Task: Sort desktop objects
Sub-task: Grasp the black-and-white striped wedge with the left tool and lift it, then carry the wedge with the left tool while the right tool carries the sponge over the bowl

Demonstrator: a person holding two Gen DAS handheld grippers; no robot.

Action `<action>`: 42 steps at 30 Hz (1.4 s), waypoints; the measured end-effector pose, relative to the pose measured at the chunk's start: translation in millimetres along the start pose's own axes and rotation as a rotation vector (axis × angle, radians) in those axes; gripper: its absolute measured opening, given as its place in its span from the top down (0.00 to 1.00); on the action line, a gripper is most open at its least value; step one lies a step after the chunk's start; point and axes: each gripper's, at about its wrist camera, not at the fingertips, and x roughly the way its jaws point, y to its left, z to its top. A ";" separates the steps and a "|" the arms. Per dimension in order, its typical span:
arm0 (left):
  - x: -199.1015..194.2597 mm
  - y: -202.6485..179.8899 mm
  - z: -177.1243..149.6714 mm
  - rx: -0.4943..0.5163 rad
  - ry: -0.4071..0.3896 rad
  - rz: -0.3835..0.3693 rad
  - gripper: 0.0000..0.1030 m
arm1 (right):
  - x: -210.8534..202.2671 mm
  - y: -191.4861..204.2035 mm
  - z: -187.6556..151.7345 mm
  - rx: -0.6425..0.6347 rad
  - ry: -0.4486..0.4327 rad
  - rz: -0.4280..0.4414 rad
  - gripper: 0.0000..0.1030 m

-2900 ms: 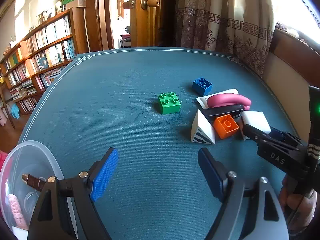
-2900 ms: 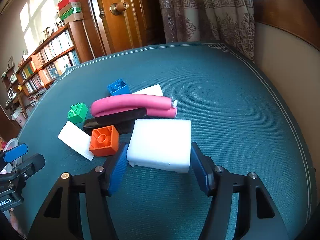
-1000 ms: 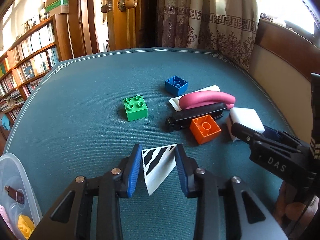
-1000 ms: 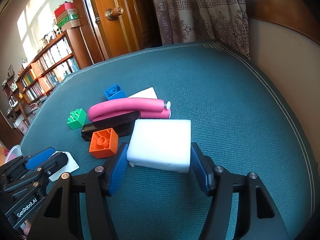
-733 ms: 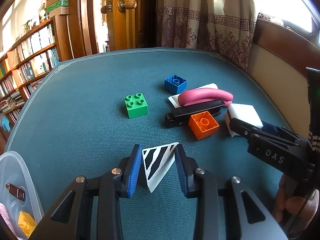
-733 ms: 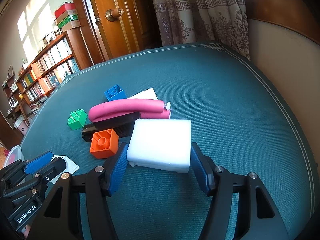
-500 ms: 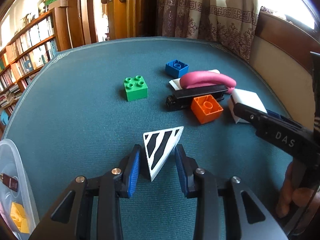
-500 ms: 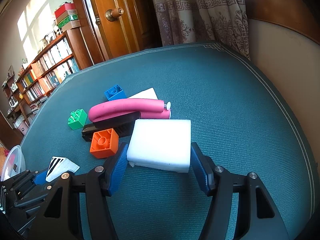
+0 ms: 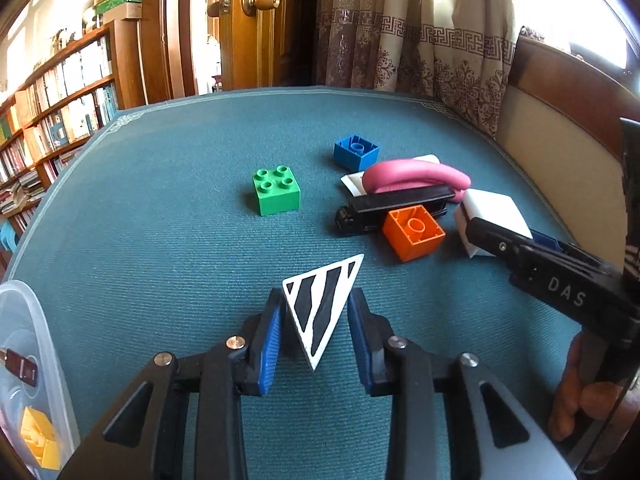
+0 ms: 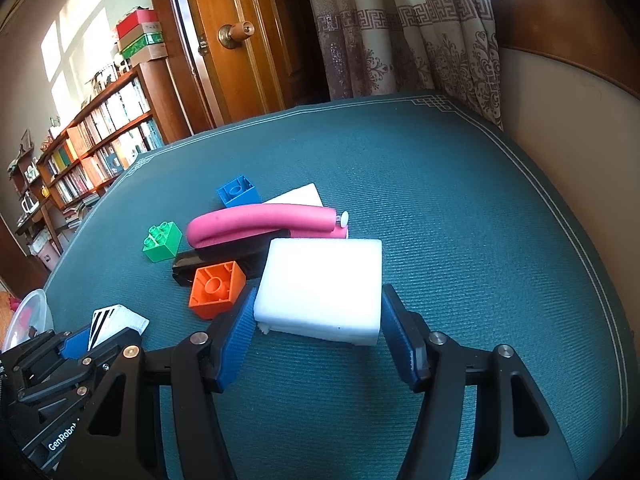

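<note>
My left gripper (image 9: 316, 332) is shut on a white wedge with black zebra stripes (image 9: 320, 304), held just above the teal tabletop (image 9: 160, 240). The right gripper (image 10: 318, 332) is shut on a white foam block (image 10: 320, 284) that rests on the table. Ahead lies a pile: an orange brick (image 9: 414, 232), a black stapler (image 9: 396, 204), a pink foam tube (image 9: 412, 176) and a white card (image 9: 352, 182). A green brick (image 9: 276, 192) and a blue brick (image 9: 356, 152) sit apart on the left.
A clear plastic container (image 9: 24, 320) sits at the table's near left edge and holds a yellow brick (image 9: 36, 436) and a brown stick (image 9: 16, 364). A padded chair back (image 10: 560, 128) borders the right side. Bookshelves, a door and curtains stand behind.
My left gripper went from open to shut on the striped wedge, drew it away from the pile and raised it a little. The right gripper kept still on the white block.
</note>
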 end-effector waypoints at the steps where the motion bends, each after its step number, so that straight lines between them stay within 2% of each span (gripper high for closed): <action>1: -3.4 0.6 1.0 0.000 -0.008 0.002 0.65 | -1.1 0.6 0.0 -0.001 -0.006 0.002 0.38; 19: -63.6 37.0 0.2 -0.039 -0.115 0.024 0.68 | -29.9 27.8 -6.7 -0.051 -0.071 0.077 0.38; 27: -92.0 67.0 -6.5 -0.071 -0.154 0.069 0.68 | -43.1 49.0 -16.5 -0.044 -0.042 0.160 0.38; 31: -103.9 85.8 -13.1 -0.090 -0.163 0.101 0.68 | -50.8 70.6 -19.2 -0.068 -0.029 0.215 0.38; 42: -123.7 143.4 -34.7 -0.171 -0.165 0.199 0.68 | -67.5 159.6 -27.9 -0.215 -0.026 0.365 0.38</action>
